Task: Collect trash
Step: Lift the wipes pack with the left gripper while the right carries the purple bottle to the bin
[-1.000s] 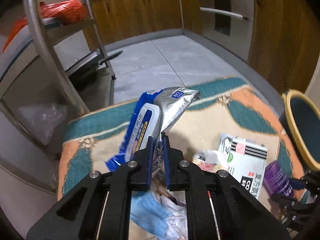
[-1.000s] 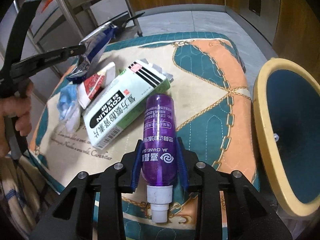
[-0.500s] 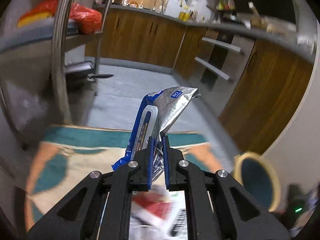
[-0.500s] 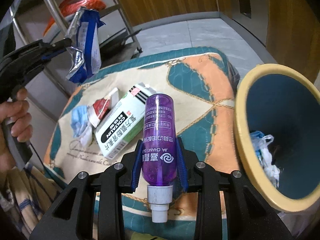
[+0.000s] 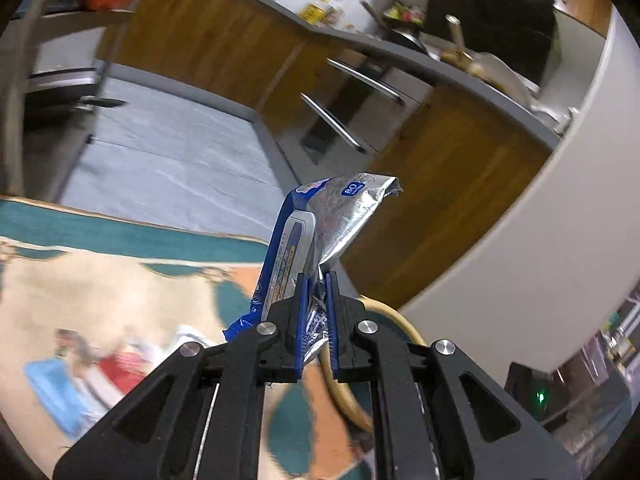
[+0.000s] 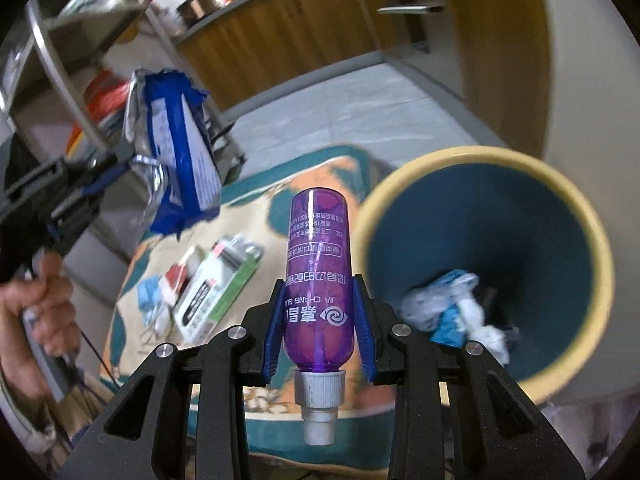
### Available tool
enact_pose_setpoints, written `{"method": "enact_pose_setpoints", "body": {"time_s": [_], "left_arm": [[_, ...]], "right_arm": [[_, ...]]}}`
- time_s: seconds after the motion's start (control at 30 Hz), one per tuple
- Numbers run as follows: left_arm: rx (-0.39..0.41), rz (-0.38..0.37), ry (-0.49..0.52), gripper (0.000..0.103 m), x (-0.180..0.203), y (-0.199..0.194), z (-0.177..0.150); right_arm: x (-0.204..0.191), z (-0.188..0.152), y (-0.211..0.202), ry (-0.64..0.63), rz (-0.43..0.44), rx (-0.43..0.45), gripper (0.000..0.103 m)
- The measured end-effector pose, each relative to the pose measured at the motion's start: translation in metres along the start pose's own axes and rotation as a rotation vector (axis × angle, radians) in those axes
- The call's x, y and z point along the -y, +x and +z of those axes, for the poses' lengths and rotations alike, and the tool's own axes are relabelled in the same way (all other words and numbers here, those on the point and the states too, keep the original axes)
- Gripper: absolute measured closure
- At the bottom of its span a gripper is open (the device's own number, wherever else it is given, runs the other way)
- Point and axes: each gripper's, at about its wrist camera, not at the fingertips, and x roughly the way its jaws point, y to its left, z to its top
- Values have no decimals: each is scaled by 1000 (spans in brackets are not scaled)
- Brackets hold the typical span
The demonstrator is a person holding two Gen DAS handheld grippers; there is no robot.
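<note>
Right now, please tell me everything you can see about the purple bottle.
The purple bottle is clear tinted plastic with white printed text and a swirl logo. Its grey cap and nozzle point back toward the camera, its rounded base points away. The right gripper is shut on its lower body, one blue pad on each side. It is held in the air above the patterned cloth, left of the bin. Nothing else touches it.

Patterned teal-orange cloth surface (image 6: pixel 320 184); on it: green-white carton (image 6: pixel 216 292), red-white packet (image 6: pixel 178 276), blue mask (image 6: pixel 146 294).
</note>
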Motion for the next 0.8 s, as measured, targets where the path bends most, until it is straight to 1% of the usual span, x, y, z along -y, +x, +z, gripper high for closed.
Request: {"method": "enact_pose_setpoints", "body": {"time_s": [0.07,0.2,0.3,0.43,0.53,0.63,0.73,0.8], "left_arm": [[-31,-42,6,95,18,15,-7],[-90,-125,-25,95,49,48,-24],[-140,-152,-34,95,70,75,-38],[-212,-153,-47,95,89,106,-55],[-277,-133,-75,95,98,131,-69],[-336,-106,-75,94,105,151,-81],[-384,-75,-91,91,105,162,-93],[-398,-74,-98,85,104,166,-97]], "right_arm": [[15,0,-9,34,-23,17,70],[43,-3,-23,103,-63,43,69],[59,-6,-30,138,-85,55,69],[74,-10,-37,184,-103,73,69],[82,-10,-41,222,-102,92,69],[83,-9,-42,236,-95,99,69],[84,-10,-41,239,-93,97,69],[85,-10,-40,241,-93,95,69]]}}
